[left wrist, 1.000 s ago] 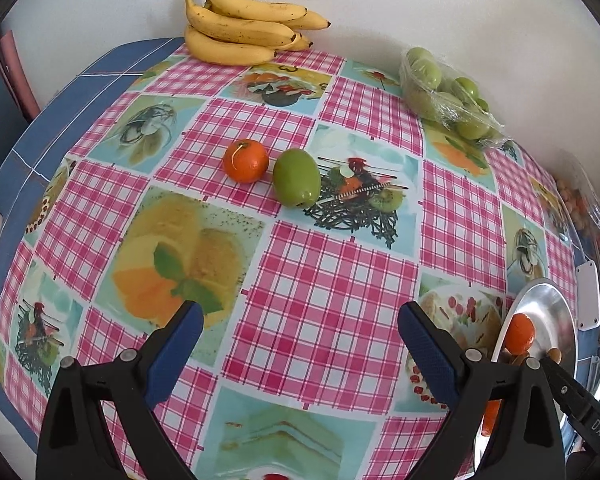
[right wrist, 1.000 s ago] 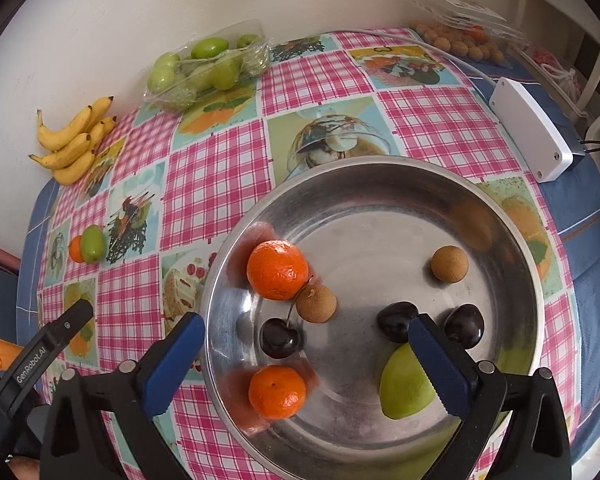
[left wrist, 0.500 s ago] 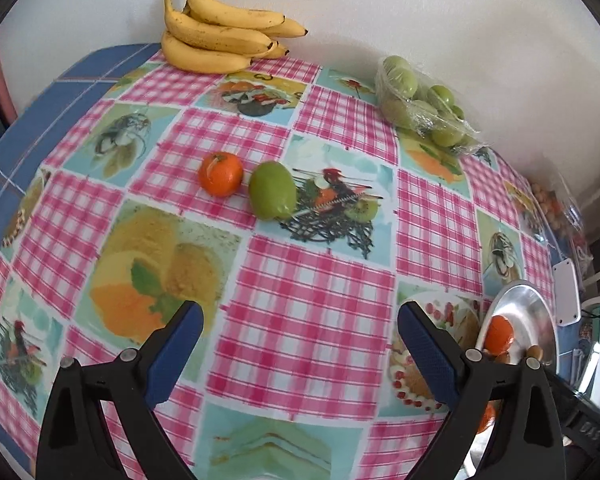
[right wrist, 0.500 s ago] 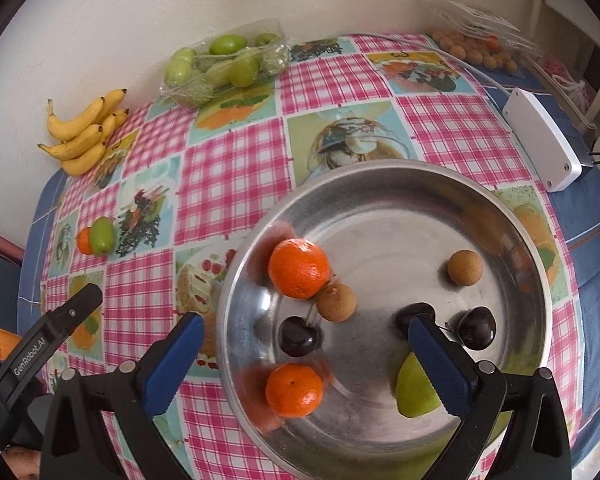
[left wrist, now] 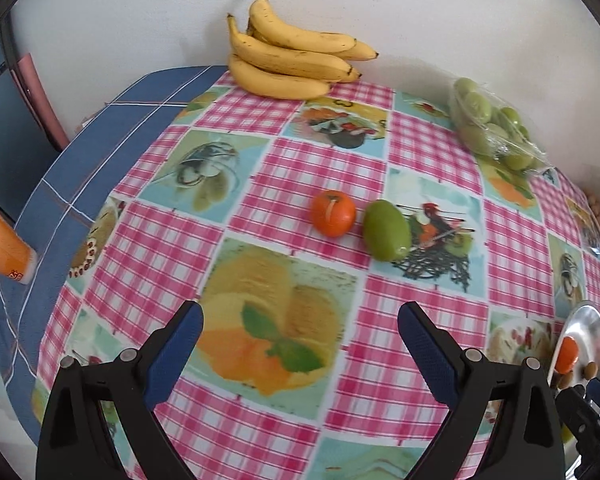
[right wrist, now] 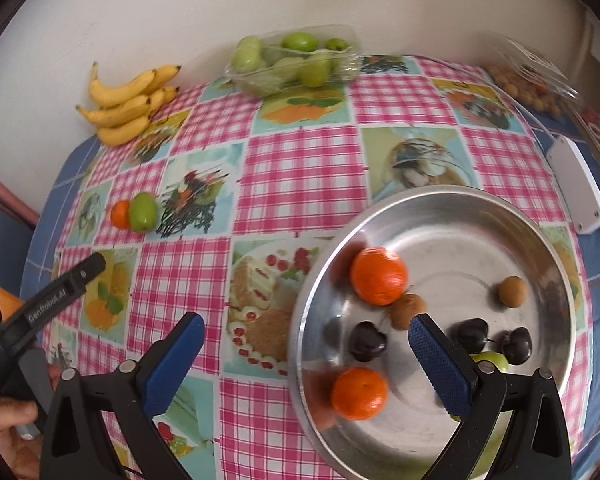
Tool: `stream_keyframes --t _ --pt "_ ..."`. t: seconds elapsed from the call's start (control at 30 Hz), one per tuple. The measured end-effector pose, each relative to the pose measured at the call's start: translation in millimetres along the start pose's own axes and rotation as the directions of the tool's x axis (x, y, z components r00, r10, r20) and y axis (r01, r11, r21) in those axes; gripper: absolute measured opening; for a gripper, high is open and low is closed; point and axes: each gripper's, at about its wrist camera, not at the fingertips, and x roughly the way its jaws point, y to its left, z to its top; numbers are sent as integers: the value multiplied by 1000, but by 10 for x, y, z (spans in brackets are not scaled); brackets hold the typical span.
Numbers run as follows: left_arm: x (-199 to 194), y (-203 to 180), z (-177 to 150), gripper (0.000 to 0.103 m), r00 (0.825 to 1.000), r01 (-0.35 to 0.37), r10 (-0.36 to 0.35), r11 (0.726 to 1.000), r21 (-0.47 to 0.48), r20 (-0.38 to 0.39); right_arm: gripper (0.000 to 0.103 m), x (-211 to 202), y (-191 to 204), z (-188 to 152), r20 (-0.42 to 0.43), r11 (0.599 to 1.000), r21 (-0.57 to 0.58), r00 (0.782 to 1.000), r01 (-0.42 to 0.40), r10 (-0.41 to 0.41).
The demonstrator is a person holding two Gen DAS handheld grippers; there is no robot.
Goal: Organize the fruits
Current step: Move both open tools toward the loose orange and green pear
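On left gripper [right wrist: 52, 296] handle, "GenRobot.AI" lettering, both tongs wide, right gripper [right wrist: 306, 338] above bowl [right wrist: 540, 236]

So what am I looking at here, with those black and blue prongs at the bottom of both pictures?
Those prongs are grippers, hand-held clamps a person carries, each with a camera looking along its fingers. One picture looks past the left gripper, the other past the right gripper. Both are open and hold nothing. On the checked tablecloth a tangerine and a green fruit lie side by side, with bananas by the wall. The metal bowl already holds tangerines, dark cherries and small brown fruits.
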Motion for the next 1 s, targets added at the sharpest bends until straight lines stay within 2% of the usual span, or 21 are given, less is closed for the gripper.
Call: stream_keyframes --t 0.27,0.43,0.5,0.7,0.87,1.0 --pt "23 93 25 98 1000 1 -1 1000 -6 -1 103 73 249 31 -5 998 -66 1000 8 -8" --pt "16 104 42 98 1000 2 -2 1000 3 27 103 116 383 57 -3 995 -99 1000 10 -10" --pt "22 116 69 98 999 26 -26 1000 -7 34 103 124 411 65 -2 995 -103 1000 11 -12" --pt "-7 87 158 98 992 20 -23 999 26 126 103 163 502 133 4 995 -103 1000 -14 15" --pt "18 115 244 98 983 104 -104 995 9 148 103 224 599 201 1 993 -100 998 -55 55" --pt "48 90 290 98 982 106 -109 994 29 154 103 290 683 240 -6 991 -112 997 -71 71"
